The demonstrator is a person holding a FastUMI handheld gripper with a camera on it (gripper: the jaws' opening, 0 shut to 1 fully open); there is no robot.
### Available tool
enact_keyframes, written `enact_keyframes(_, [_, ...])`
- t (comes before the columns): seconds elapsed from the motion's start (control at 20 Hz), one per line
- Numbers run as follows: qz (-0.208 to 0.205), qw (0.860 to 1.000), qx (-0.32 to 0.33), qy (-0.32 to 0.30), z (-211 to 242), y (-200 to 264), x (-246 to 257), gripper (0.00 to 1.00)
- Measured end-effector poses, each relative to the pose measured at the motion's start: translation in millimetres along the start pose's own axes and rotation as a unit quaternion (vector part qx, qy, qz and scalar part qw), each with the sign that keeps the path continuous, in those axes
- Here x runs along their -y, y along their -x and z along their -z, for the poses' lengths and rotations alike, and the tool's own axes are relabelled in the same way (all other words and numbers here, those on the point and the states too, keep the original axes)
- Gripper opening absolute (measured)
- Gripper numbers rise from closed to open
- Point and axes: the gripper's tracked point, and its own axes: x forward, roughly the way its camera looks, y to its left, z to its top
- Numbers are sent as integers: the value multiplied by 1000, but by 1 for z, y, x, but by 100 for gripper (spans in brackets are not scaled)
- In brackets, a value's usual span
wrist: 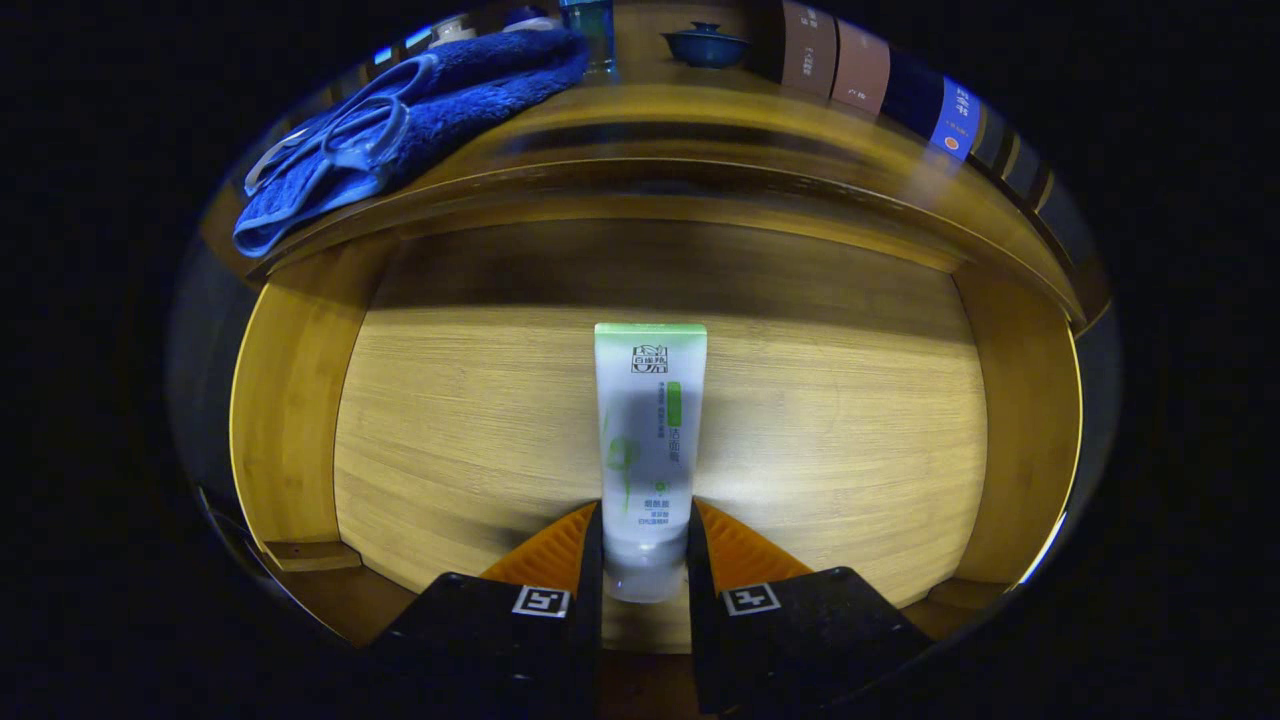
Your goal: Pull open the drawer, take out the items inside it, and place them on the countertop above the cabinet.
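The gripper (645,560) is clamped on the cap end of a tube (650,440) lying in the open drawer (850,420) (towel (430,110) up on the table (700,115)).

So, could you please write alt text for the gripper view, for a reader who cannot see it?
The claw is shut on the cap end of a white and green tube lying in the open wooden drawer. Beyond, on the countertop, a blue towel lies under scissors.
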Motion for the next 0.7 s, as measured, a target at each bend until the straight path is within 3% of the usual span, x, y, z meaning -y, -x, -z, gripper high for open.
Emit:
enact_keyframes(0.5, [-14,997,77,-17,9,79,1,41])
enact_keyframes(0.7, [-17,992,125,-18,-15,120,8,40])
